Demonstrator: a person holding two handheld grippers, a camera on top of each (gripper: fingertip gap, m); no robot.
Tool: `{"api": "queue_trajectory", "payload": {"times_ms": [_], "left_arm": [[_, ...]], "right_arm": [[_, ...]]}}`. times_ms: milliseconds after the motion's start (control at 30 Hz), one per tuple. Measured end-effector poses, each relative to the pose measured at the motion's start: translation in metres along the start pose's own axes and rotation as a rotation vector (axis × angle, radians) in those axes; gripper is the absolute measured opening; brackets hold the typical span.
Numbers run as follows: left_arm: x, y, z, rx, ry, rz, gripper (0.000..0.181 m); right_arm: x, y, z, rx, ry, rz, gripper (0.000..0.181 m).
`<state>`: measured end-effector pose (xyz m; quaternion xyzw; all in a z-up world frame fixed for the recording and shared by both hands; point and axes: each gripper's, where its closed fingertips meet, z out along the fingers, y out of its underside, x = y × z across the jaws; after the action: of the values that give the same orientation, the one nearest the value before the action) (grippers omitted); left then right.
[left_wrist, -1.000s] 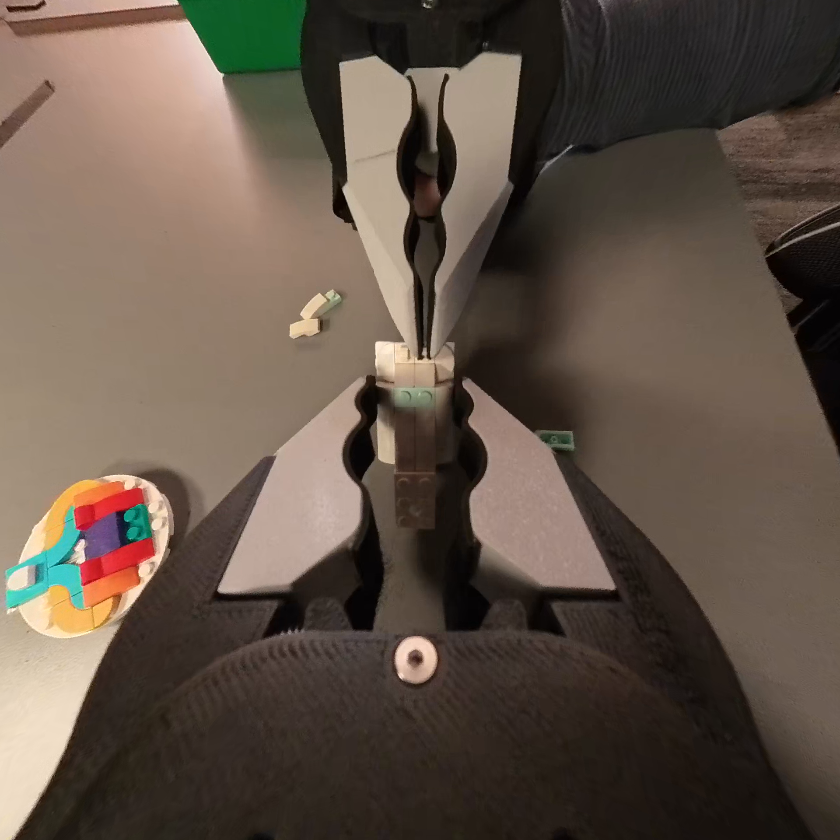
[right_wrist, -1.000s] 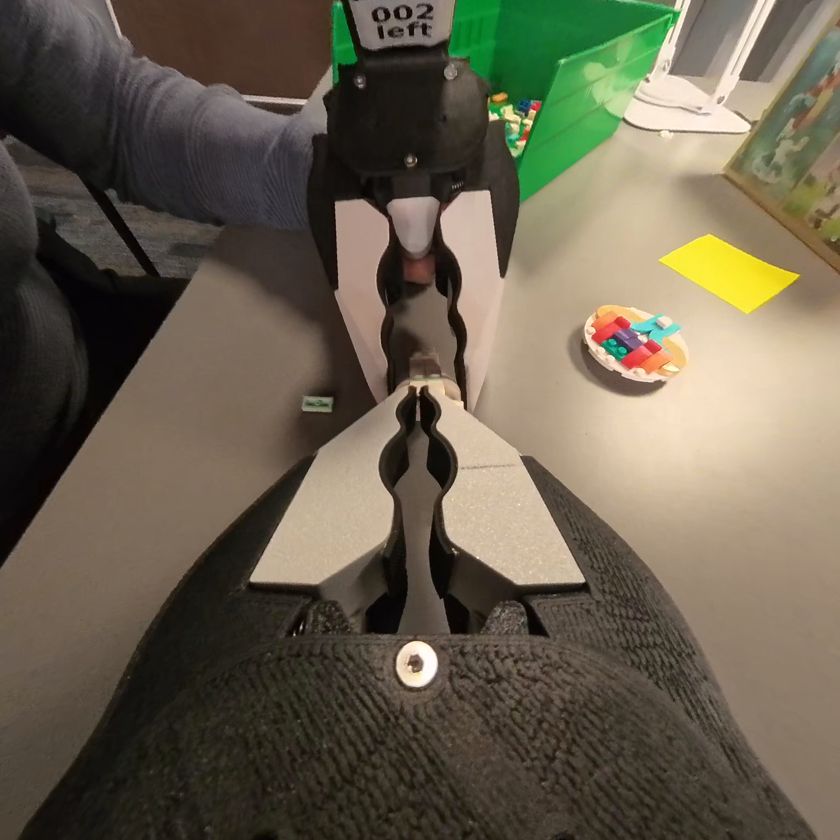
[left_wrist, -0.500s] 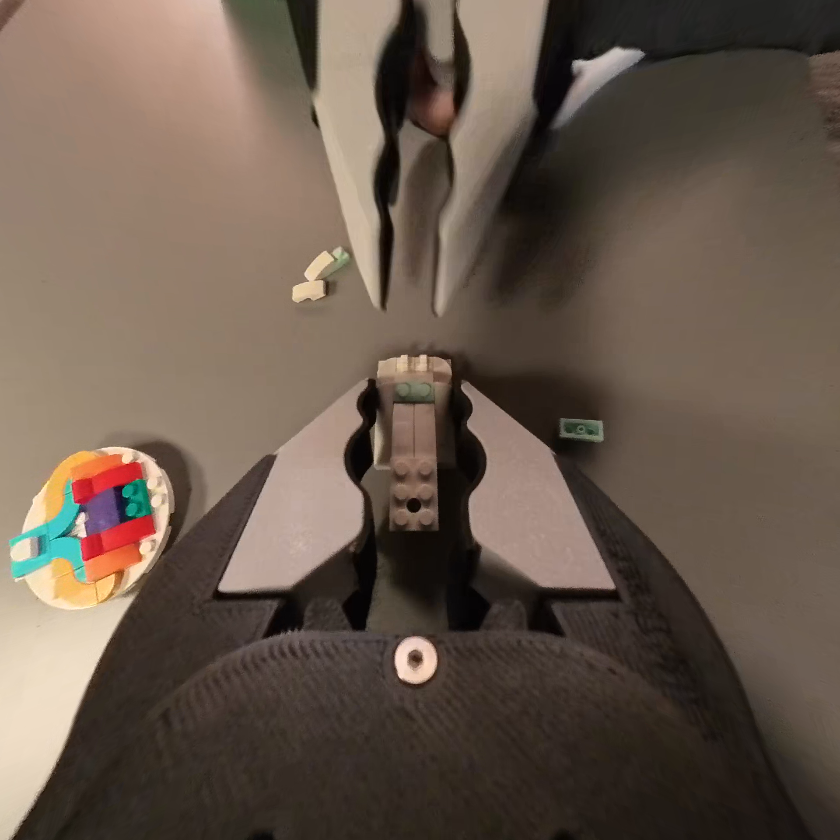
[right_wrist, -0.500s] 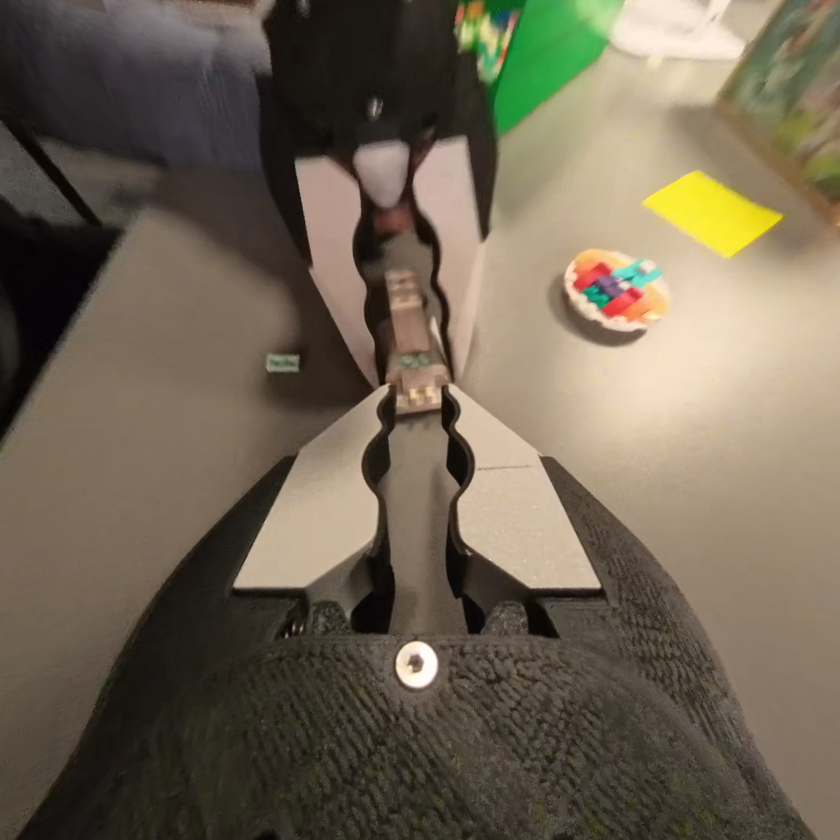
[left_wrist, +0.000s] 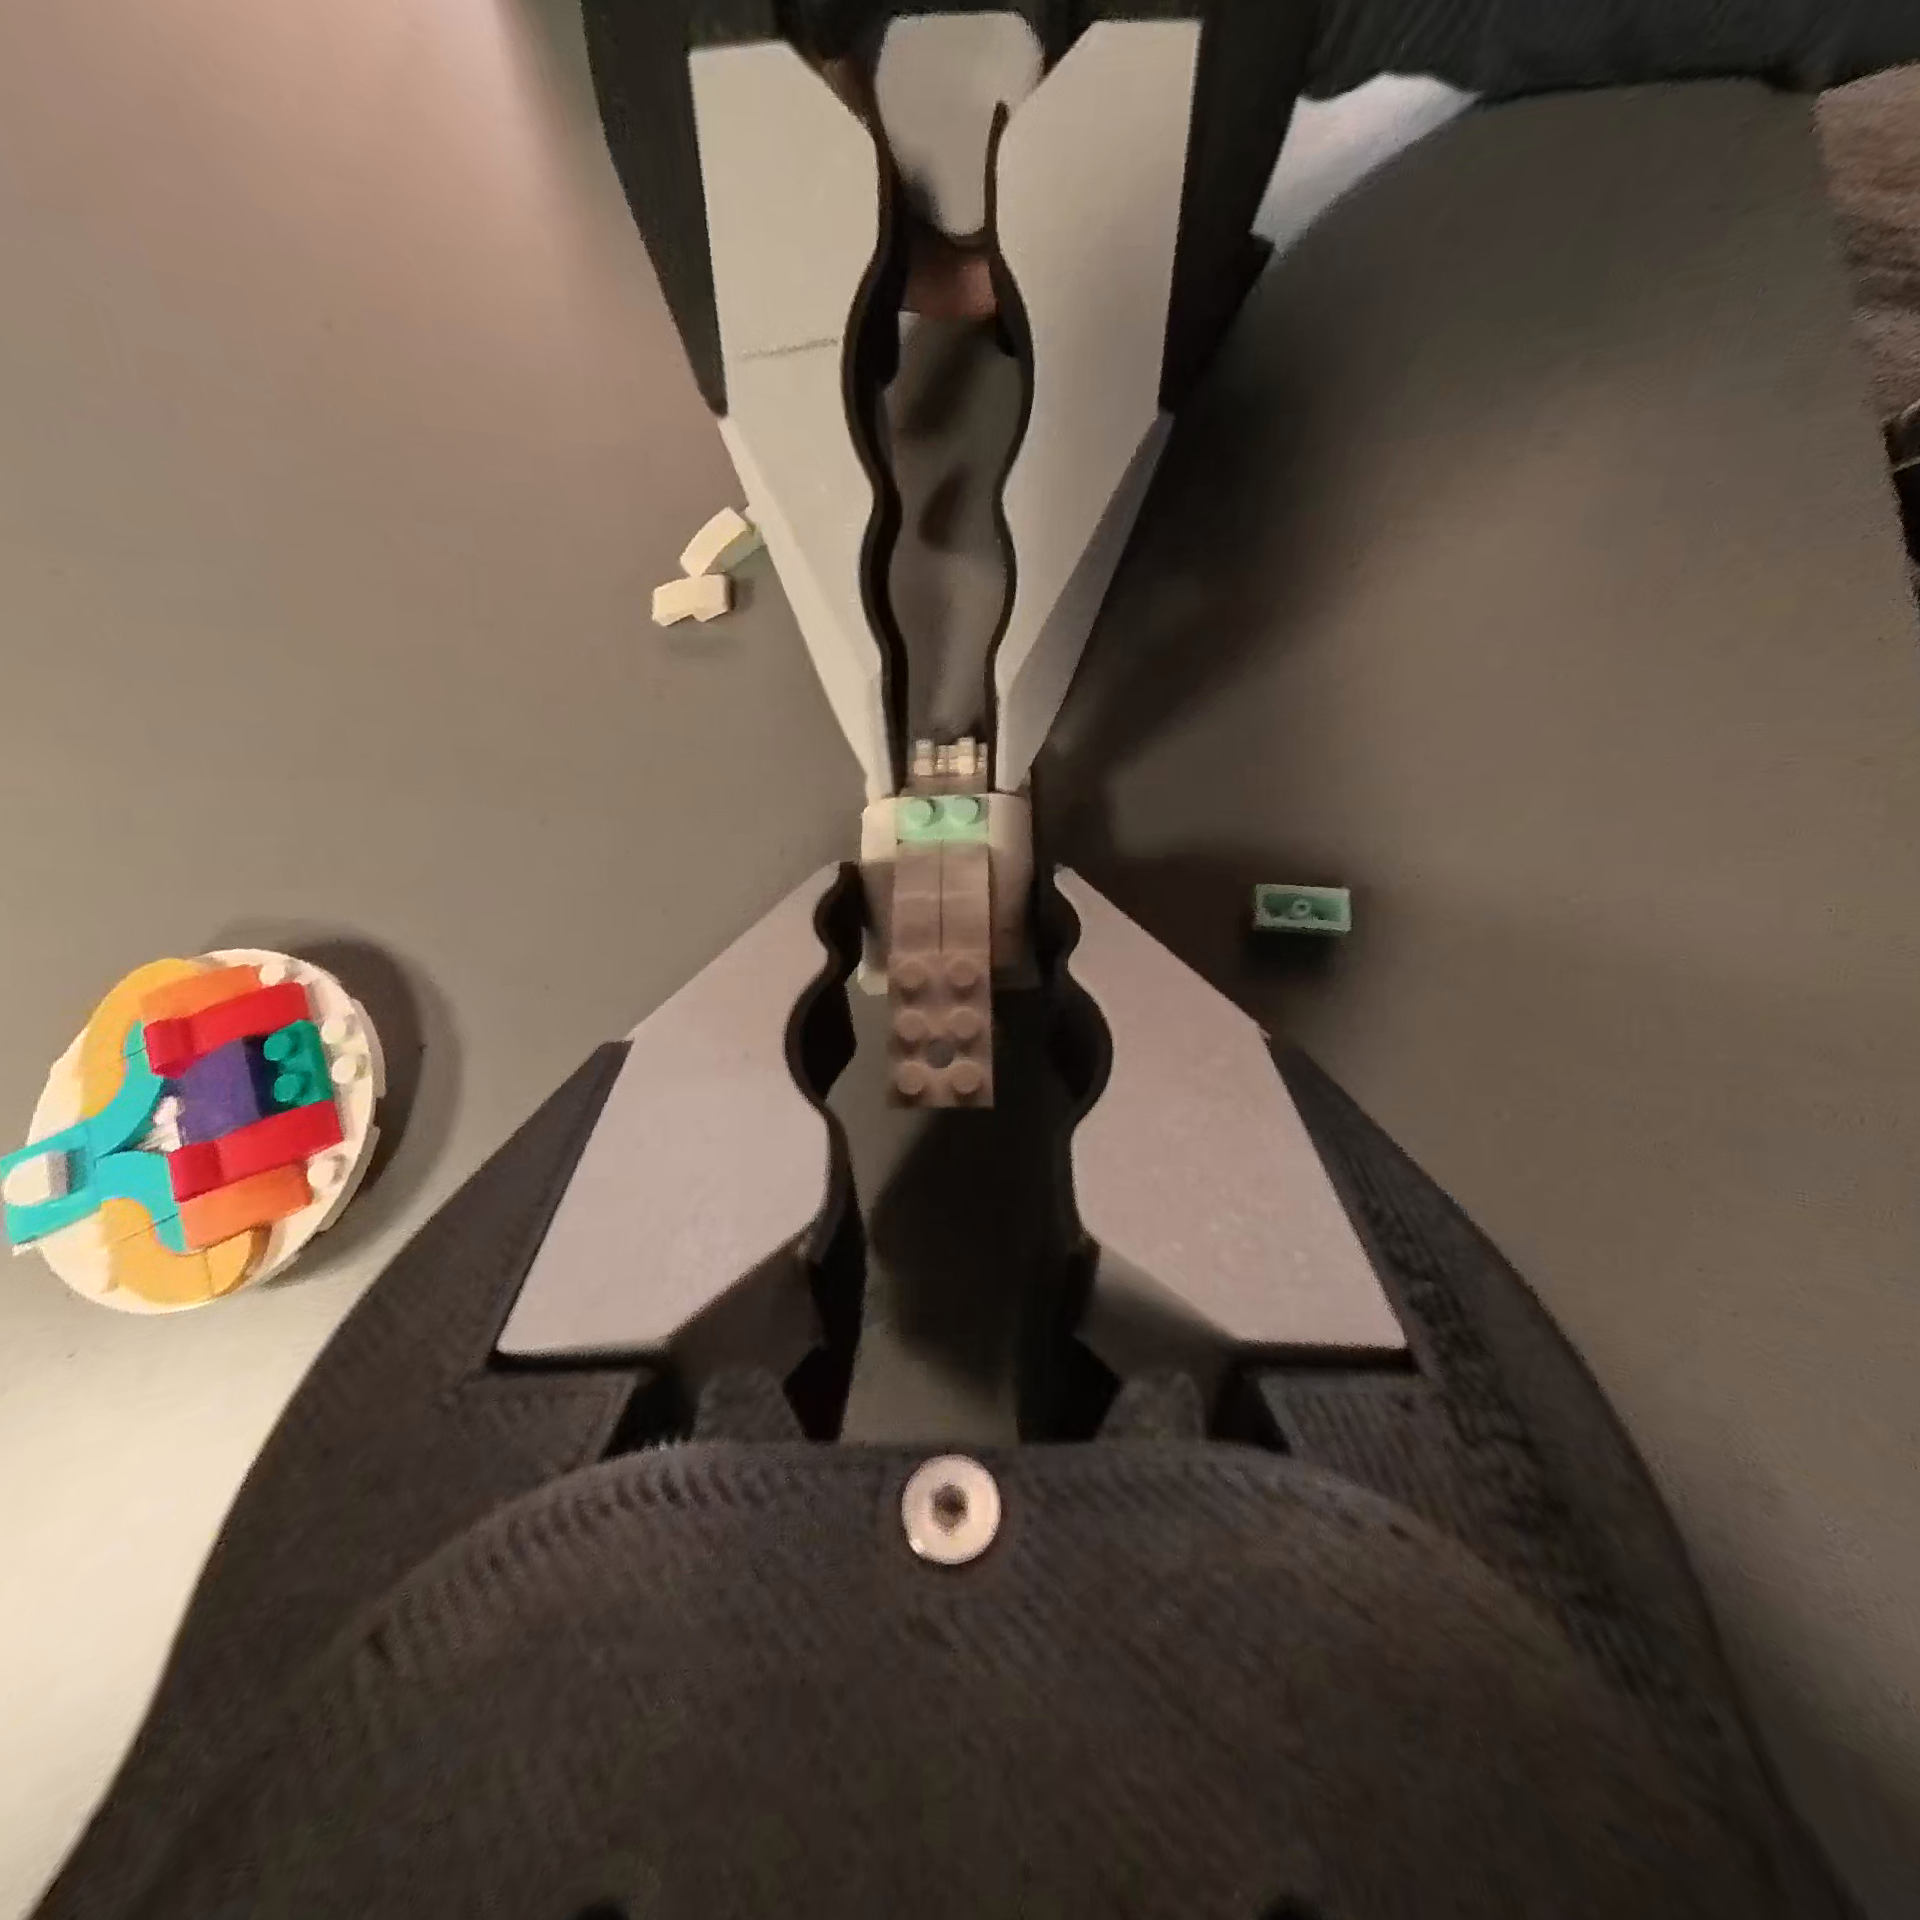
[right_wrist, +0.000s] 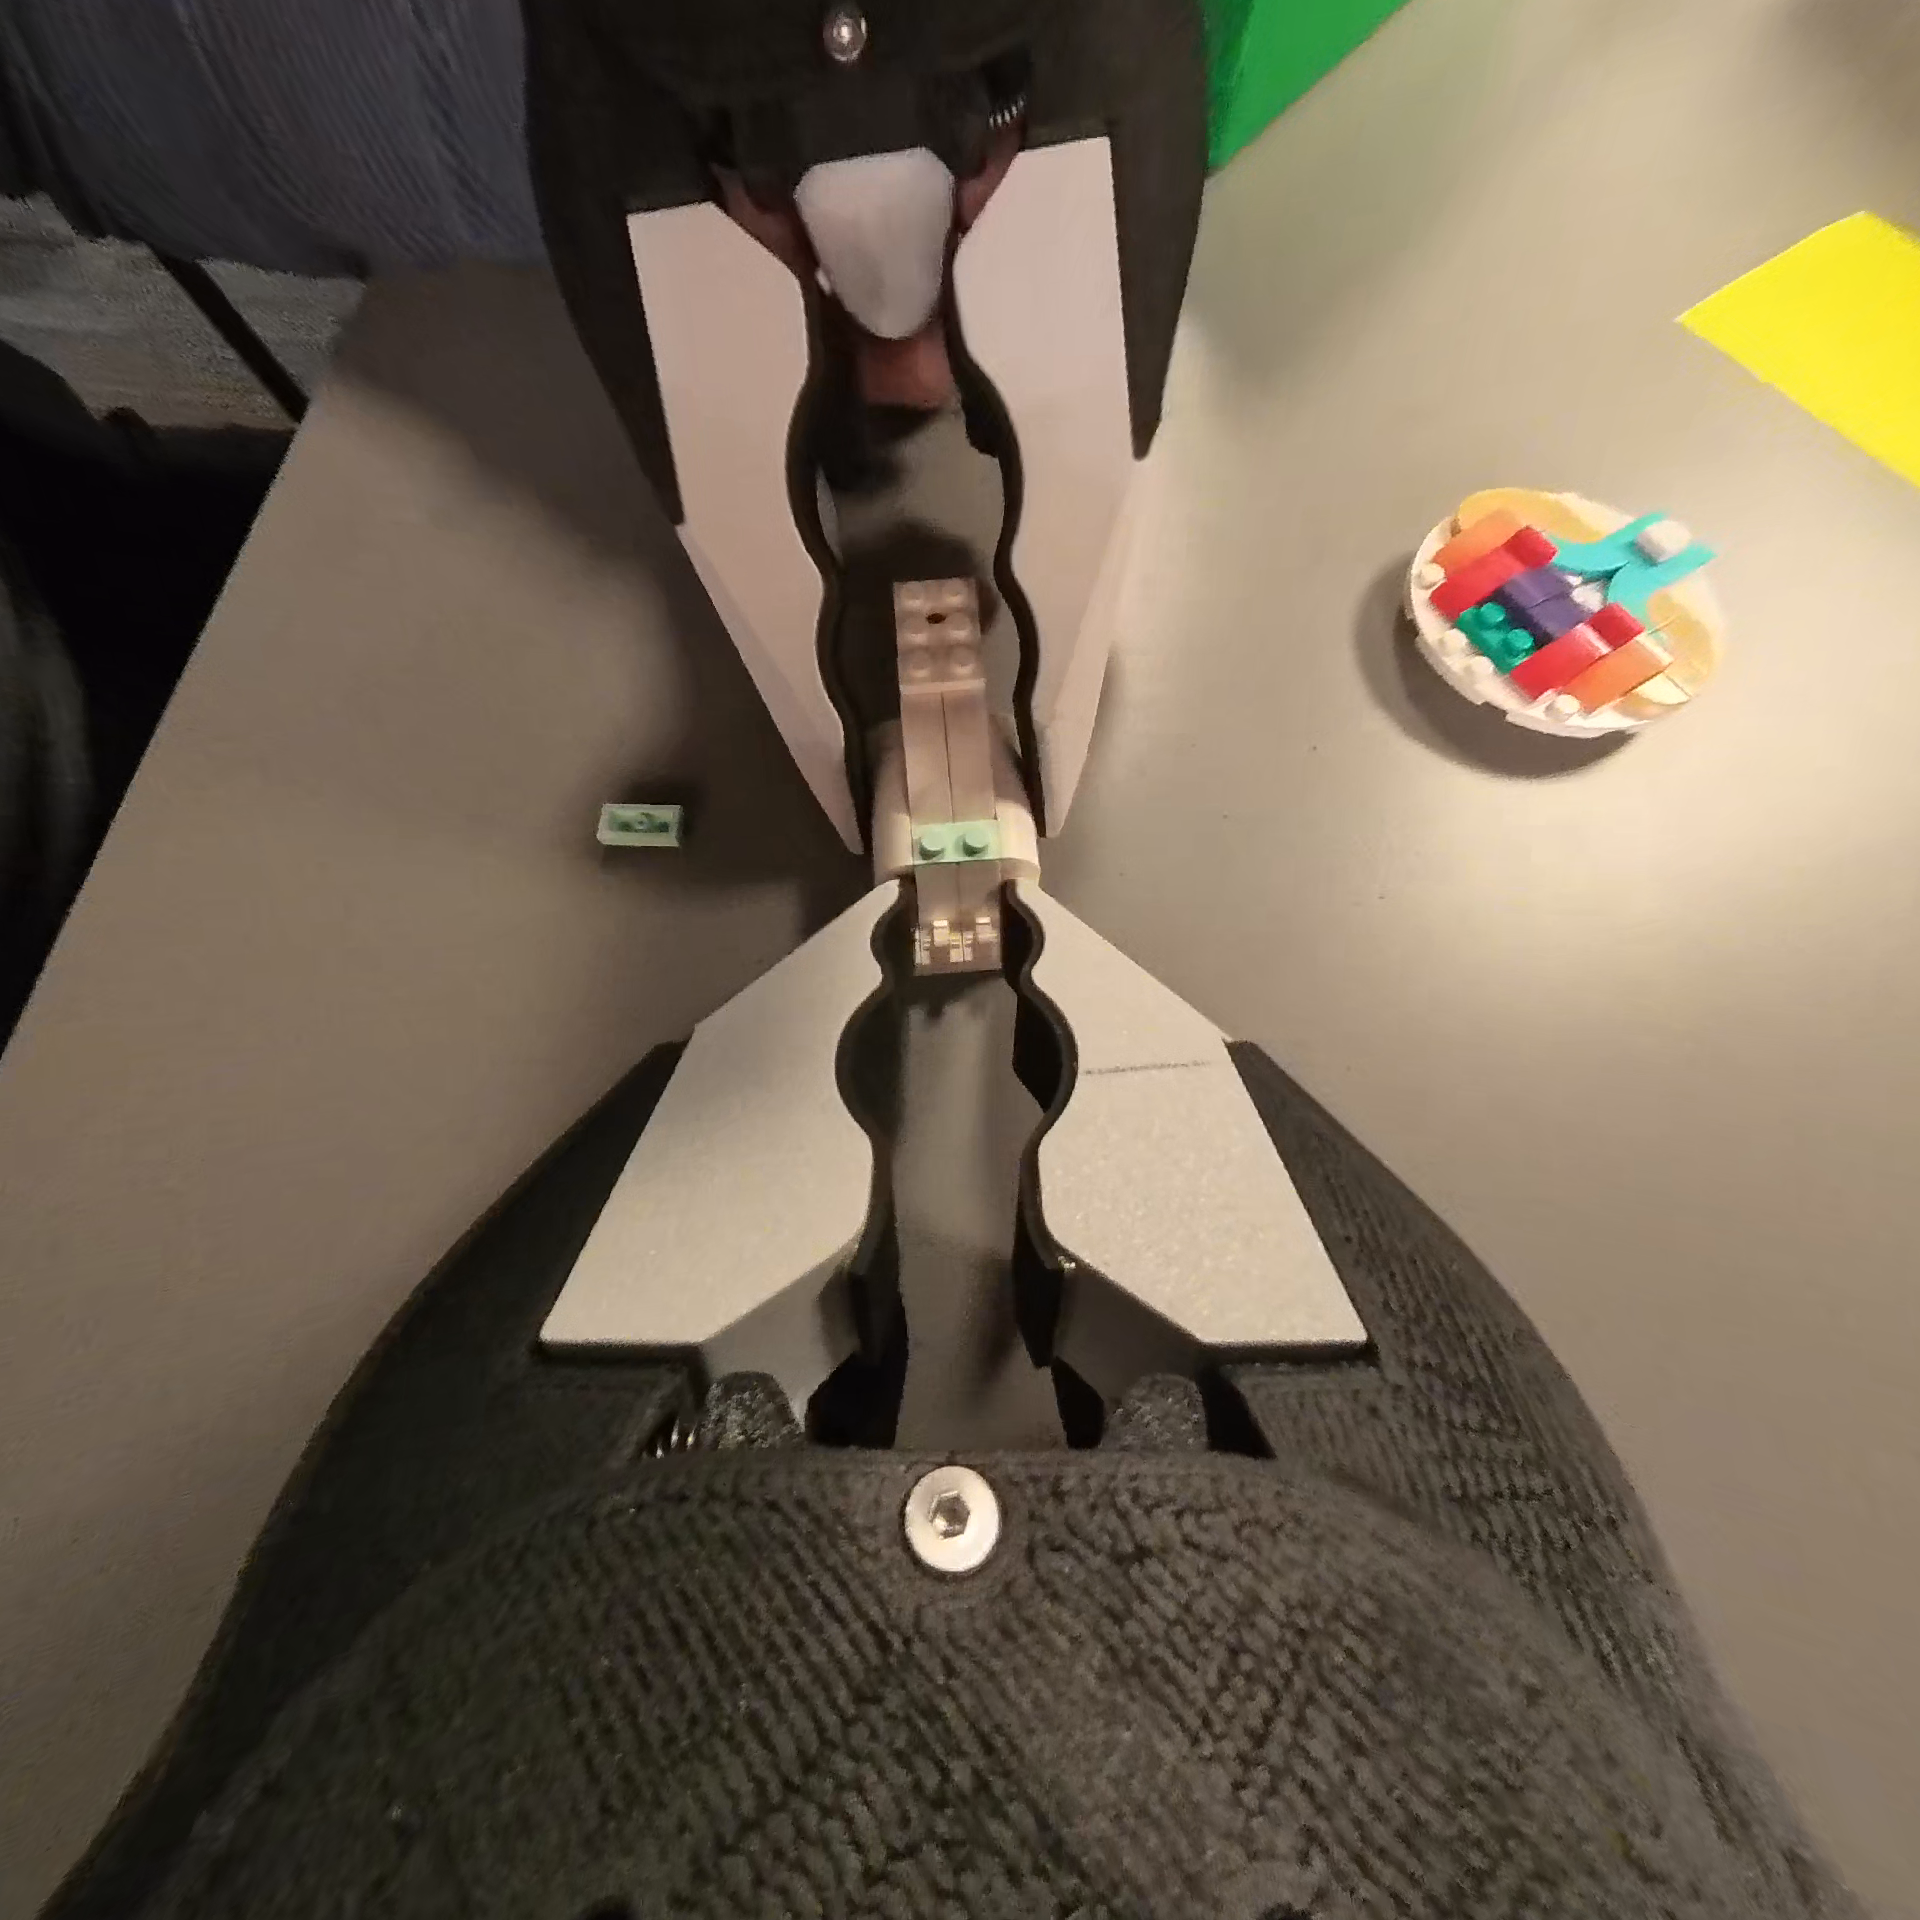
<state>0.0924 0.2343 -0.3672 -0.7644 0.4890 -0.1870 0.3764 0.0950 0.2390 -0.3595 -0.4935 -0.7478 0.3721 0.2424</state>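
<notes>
My left gripper (left_wrist: 948, 883) is shut on a small brick assembly (left_wrist: 940, 935): grey-tan bricks in the middle, white sides and a mint green plate across the top. It holds the assembly by its white sides, above the grey table (left_wrist: 416, 416). My right gripper (right_wrist: 951, 899) faces it from the other side. Its fingers are closed on the narrow tan end of the same assembly (right_wrist: 951, 940). In the left wrist view the right gripper (left_wrist: 954, 777) shows at the top, fingers around that end. In the right wrist view the left gripper (right_wrist: 951, 836) shows beyond.
A round white plate of coloured bricks (left_wrist: 197, 1127) lies on the table and also shows in the right wrist view (right_wrist: 1558, 613). A loose mint plate (left_wrist: 1304, 920) and two cream pieces (left_wrist: 696, 577) lie nearby. Yellow paper (right_wrist: 1829, 332) and a green bin (right_wrist: 1278, 73) are farther off. Left and right tips are no more than a few centimetres apart.
The right gripper, shut with its tips at the assembly a second ago, pulled back and opened, then came in again and closed on the narrow end. The left gripper kept its hold.
</notes>
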Motion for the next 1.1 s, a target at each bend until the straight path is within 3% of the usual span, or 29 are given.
{"api": "queue_trajectory", "payload": {"times_ms": [367, 567, 800, 1100], "left_arm": [[0.003, 0.000, -0.001, 0.019, 0.032, 0.030, 0.032], [0.001, -0.005, -0.004, 0.060, 0.004, 0.041, 0.033], [0.002, -0.014, -0.007, 0.111, -0.002, 0.050, 0.033], [0.000, -0.022, -0.010, 0.112, -0.122, 0.219, 0.032]], "right_arm": [[-0.002, -0.001, 0.001, -0.001, -0.021, -0.082, 0.012], [-0.003, -0.016, -0.008, 0.116, -0.009, -0.069, 0.011], [-0.005, -0.027, -0.015, 0.204, -0.060, -0.008, 0.011], [-0.005, -0.030, -0.022, 0.258, -0.172, 0.117, 0.010]]}}
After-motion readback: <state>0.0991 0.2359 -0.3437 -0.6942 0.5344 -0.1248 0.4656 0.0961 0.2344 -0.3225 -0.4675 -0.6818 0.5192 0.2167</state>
